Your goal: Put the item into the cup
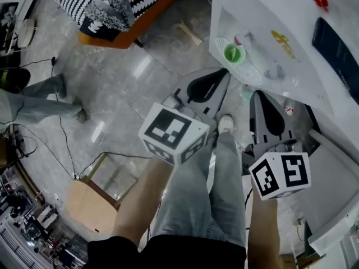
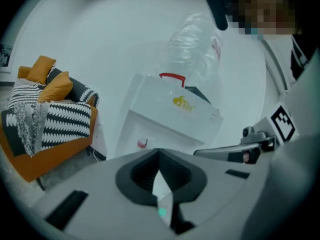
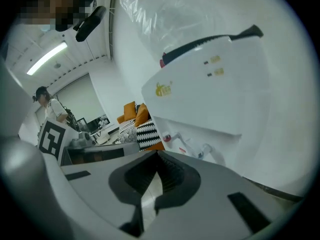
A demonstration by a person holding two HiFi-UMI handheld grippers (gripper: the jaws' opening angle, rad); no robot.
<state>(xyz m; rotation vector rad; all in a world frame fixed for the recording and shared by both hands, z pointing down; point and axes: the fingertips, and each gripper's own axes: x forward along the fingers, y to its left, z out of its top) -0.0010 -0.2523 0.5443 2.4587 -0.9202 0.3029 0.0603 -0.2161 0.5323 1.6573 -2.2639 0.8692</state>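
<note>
An indoor space is shown, apparently a work or recording room furnished partly like a lounge. A sofa (image 1: 112,10) with an orange base, black-and-white striped cushions and orange pillows is set on a glossy grey tiled floor (image 1: 123,83). A white water dispenser (image 2: 172,119) is placed against a plain white wall. Loose cables (image 1: 61,133) are trailed across the tiles towards a bench (image 1: 28,217) crowded with equipment, and a strip light (image 3: 47,58) is fixed overhead.

No wording is legible: the yellow logo (image 2: 183,102) on the white box-shaped dispenser (image 2: 160,121) is blurred, and the cubes on the left hand-held gripper (image 1: 222,73) and right hand-held gripper (image 1: 259,97) bear only black-and-white square markers.
</note>
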